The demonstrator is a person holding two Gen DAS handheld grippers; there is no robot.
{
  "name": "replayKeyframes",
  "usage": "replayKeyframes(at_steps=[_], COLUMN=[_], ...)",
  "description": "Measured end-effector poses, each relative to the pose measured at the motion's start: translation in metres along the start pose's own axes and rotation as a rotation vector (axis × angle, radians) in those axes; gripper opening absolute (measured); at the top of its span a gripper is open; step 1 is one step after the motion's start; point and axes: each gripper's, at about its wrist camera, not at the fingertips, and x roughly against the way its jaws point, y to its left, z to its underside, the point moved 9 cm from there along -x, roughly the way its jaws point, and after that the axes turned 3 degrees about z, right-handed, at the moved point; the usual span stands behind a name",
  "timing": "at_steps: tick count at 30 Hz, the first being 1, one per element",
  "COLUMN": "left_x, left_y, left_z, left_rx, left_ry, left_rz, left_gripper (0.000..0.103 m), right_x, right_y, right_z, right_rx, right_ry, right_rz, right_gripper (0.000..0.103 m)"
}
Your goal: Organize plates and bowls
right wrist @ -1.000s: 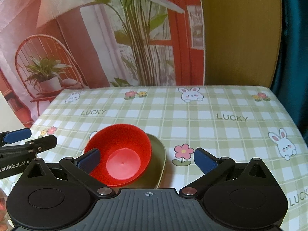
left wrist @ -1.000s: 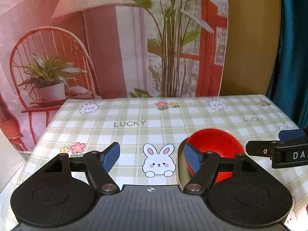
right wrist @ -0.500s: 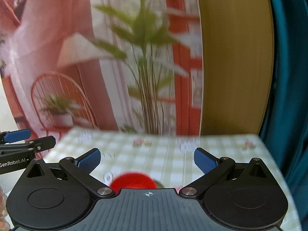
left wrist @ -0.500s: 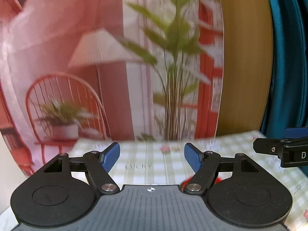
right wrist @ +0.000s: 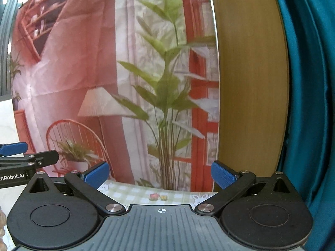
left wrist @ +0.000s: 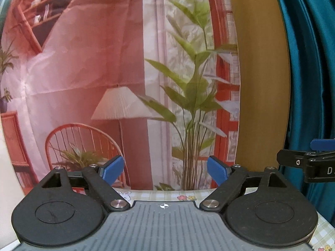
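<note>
Both grippers stand wide open with nothing between their blue pads: the left gripper [left wrist: 164, 169], black-armed with blue rubber pads, points up and away from the table, and the right gripper [right wrist: 160, 174] of the same build does likewise. No plates or bowls appear in either view, so where they sit cannot be told. Only the far strip of the green-and-white checked tablecloth with bunny and flower prints [left wrist: 167, 194] shows, low between the left gripper's arms, and again in the right wrist view [right wrist: 146, 192] just above the grey ribbed body. Each gripper appears at the edge of the other's view: the right one's black arm and blue pad enter the left wrist view from the right side [left wrist: 309, 163], and the left one's arm, lettered in white, enters the right wrist view from the left [right wrist: 23, 159]. Behind the table hangs a printed fabric backdrop showing a red wire chair, a white lampshade and a tall green plant [left wrist: 125, 83]. Beside it stands a plain tan wooden panel [right wrist: 251, 83], and a teal curtain [right wrist: 309, 104] hangs to the right of that.
</note>
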Motion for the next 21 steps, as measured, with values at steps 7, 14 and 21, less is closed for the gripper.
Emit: replayKeyframes(at_steps=[7, 14, 21], left_x=[0.014, 0.02, 0.021], left_y=[0.001, 0.0, -0.001], left_z=[-0.008, -0.009, -0.008], left_rx=[0.002, 0.001, -0.004], left_ry=[-0.026, -0.033, -0.031], left_rz=[-0.001, -0.008, -0.015], left_gripper=[0.09, 0.09, 0.09], right_x=[0.014, 0.017, 0.017], right_y=[0.0, -0.001, -0.001], right_z=[-0.007, -0.008, -0.008], right_rx=[-0.011, -0.012, -0.013], right_ry=[-0.025, -0.029, -0.029], right_rz=[0.002, 0.002, 0.003], right_gripper=[0.103, 0.103, 0.103])
